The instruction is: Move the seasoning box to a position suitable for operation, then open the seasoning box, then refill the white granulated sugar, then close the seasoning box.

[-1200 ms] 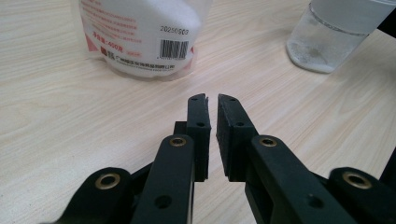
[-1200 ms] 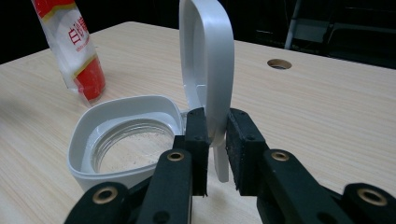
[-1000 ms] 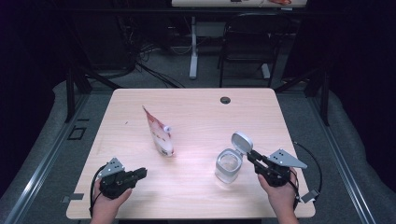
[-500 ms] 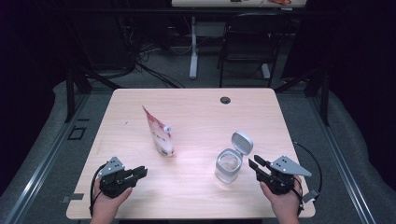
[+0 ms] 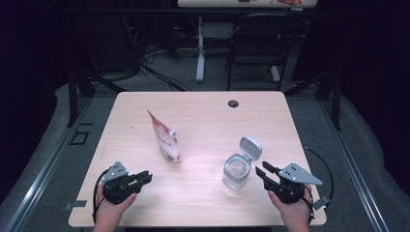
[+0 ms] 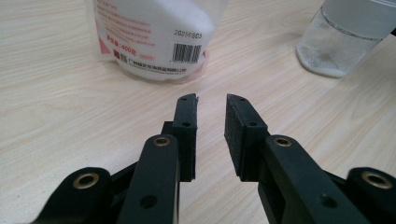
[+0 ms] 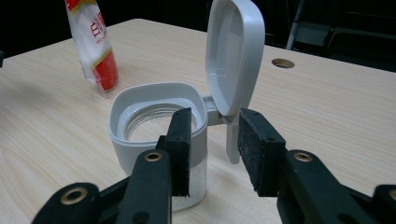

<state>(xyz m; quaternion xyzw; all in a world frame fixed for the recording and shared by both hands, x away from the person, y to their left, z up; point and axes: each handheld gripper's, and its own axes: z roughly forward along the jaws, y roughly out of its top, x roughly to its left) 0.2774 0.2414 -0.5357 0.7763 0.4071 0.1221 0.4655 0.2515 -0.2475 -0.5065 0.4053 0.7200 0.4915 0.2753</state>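
Now, jar (image 5: 236, 172): rigid, slick, lid flipped up; grip its body.
Pouch (image 5: 164, 138): soft, floppy; pinch top.
Left hand-held gripper (image 5: 144, 177): just opening, empty.
Right hand-held gripper (image 5: 260, 171): just opening, empty.

A clear jar (image 5: 237, 171) with a grey collar stands upright on the counter (image 5: 203, 116), its hinged lid (image 5: 251, 147) flipped open. A white-and-red pouch (image 5: 165, 137) stands well apart, leaning.

bare surface (image 5: 203, 193) lies between the bag (image 5: 165, 140) and the jar (image 5: 236, 171), wide enough to pass. the jar's open lid (image 5: 251, 147) sticks up in the way.
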